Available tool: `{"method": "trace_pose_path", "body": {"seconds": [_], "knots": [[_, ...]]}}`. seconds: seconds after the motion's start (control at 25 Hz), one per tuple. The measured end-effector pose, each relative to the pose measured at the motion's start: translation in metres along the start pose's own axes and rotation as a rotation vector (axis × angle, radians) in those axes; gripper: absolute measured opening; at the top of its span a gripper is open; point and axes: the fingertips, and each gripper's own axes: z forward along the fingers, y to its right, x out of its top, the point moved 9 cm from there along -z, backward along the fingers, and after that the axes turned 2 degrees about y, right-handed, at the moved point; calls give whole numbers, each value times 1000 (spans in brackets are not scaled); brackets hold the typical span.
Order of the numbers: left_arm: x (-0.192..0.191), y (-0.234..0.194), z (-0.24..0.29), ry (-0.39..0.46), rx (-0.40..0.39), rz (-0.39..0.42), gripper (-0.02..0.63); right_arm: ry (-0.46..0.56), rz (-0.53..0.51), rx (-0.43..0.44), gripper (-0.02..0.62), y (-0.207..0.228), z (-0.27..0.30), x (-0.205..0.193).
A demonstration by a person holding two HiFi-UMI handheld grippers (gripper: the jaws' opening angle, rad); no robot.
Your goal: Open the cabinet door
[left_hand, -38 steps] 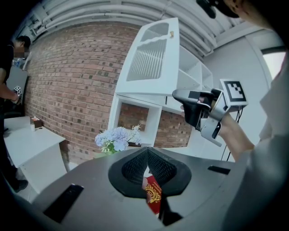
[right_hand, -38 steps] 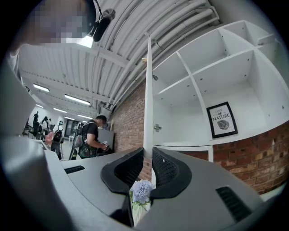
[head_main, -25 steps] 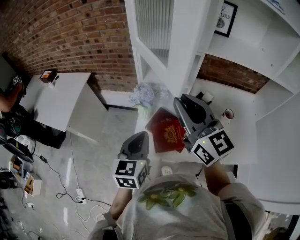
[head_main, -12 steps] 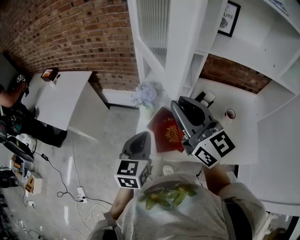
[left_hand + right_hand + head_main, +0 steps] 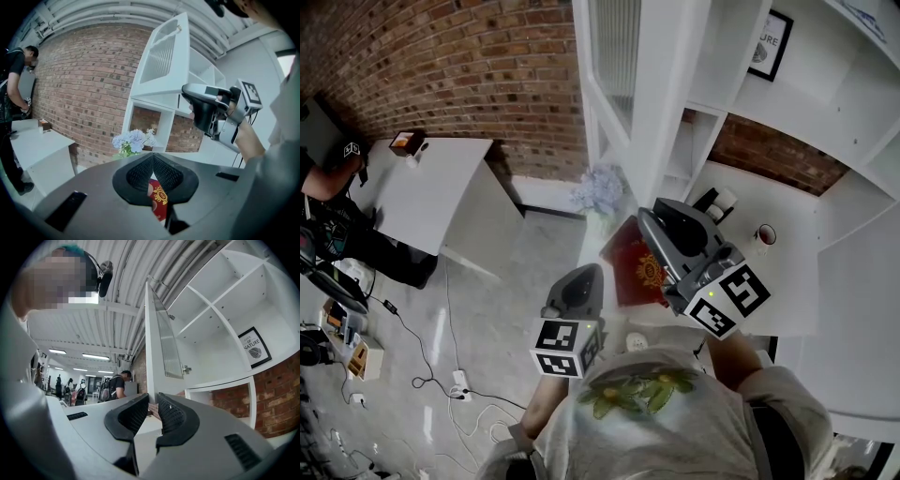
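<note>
So the door is basically open already. It's swung well out from the cabinet, and the shelves behind it are in plain sight. In the right gripper view I'm looking almost straight along its thin edge. I'd guess that puts it roughly square to the cabinet front.

The right gripper is at the door's bottom corner, the one farthest from the cabinet. Its jaws sit partway apart with that edge between them, and to me that reads as a clamp on the door, not a loose hover. The left gripper is doing nothing. It's closed on itself with nothing in it, hanging back on the side away from the cabinet.

What's left is my call, not something shown: maybe a bit more swing if it has to go fully wide, then let go. The main pull looks done.

On orientation, the door is tall and narrow, so the long axis runs straight up and down. The free edge points out into the room, away from the cabinet and toward the person. The ribbed glass pane fills its upper part. A small metal fitting sits on the face turned toward the cabinet shelves.

Below the cabinet's upper shelves there's a red book and some flowers, neither in the door's way as far as I can see.
</note>
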Motion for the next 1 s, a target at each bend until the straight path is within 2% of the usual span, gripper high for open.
{"method": "trace_pose_path", "body": {"seconds": [0.56, 1.0], "knots": [[-6, -4, -14, 3, 59, -24, 11, 9, 31, 96, 71, -14, 15, -7], [-13, -19, -37, 43, 142, -39, 11, 21, 24, 138, 69, -30, 30, -13]]}}
